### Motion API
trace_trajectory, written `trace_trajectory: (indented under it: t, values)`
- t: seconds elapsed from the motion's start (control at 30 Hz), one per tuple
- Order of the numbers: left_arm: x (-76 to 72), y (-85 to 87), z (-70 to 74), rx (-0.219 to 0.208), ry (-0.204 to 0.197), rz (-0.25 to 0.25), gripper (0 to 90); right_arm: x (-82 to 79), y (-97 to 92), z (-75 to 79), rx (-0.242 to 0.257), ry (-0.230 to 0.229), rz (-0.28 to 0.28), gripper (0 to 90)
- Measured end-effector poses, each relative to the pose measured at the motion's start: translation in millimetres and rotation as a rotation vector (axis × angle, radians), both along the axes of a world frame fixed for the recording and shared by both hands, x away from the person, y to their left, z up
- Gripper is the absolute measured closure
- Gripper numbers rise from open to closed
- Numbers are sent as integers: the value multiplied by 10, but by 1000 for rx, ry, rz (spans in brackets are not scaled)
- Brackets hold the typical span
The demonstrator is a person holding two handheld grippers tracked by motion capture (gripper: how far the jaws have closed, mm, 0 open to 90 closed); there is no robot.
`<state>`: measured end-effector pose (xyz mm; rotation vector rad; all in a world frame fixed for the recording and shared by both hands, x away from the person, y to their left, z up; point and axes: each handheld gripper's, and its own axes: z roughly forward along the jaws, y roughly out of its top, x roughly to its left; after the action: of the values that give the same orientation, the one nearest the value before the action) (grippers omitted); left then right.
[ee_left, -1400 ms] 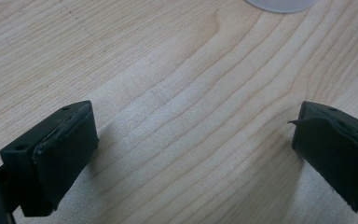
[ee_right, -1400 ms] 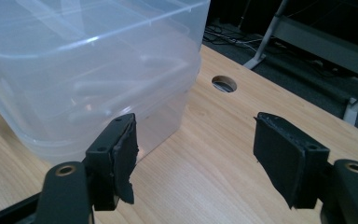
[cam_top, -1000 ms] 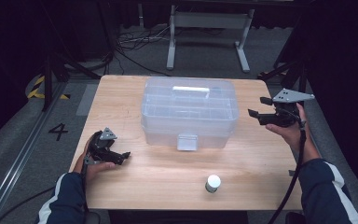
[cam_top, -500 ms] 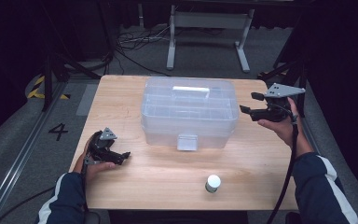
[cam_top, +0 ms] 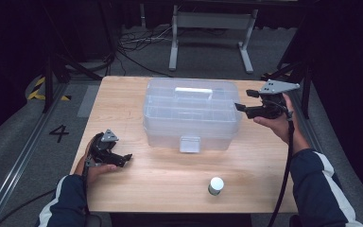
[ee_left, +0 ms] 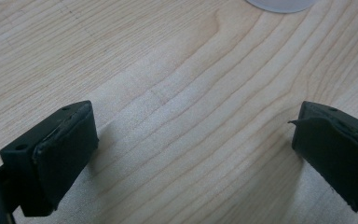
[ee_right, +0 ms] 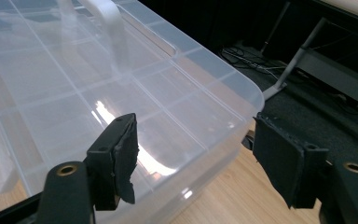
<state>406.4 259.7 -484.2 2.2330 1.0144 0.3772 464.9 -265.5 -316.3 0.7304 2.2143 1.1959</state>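
A clear plastic storage box (cam_top: 191, 113) with a white handle and a front latch stands at the middle of the wooden table (cam_top: 170, 182). My right gripper (cam_top: 244, 100) is held above the table just off the box's right end, open, jaws pointing at the box's top right corner (ee_right: 233, 98); nothing sits between them. Near the left front of the table, my left gripper (cam_top: 125, 160) rests low over the wood, open and empty, with bare tabletop (ee_left: 191, 116) between its fingers. A small white-capped jar (cam_top: 215, 185) stands near the table's front edge.
Metal stand legs (cam_top: 208, 28) and cables lie on the dark floor behind the table. A floor rail and a painted "4" (cam_top: 59, 133) run along the left. Bare wood lies between the box and the jar.
My right gripper has moved left toward the box's right end and risen slightly. The left gripper, the box and the jar have stayed where they were.
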Motion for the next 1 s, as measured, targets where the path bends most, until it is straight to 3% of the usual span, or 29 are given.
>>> trace_trajectory:
  t: [0.47, 0.73, 1.0]
  values:
    - [-2, -1, 0, -2, 2, 2, 4, 131, 332, 14, -8, 27, 71, 362]
    - [0, -1, 0, -1, 0, 1, 4, 208, 489, -3, -24, 41, 84, 373]
    - [0, -1, 0, -1, 0, 1, 4, 284, 670, 16, -41, 50, 123, 437]
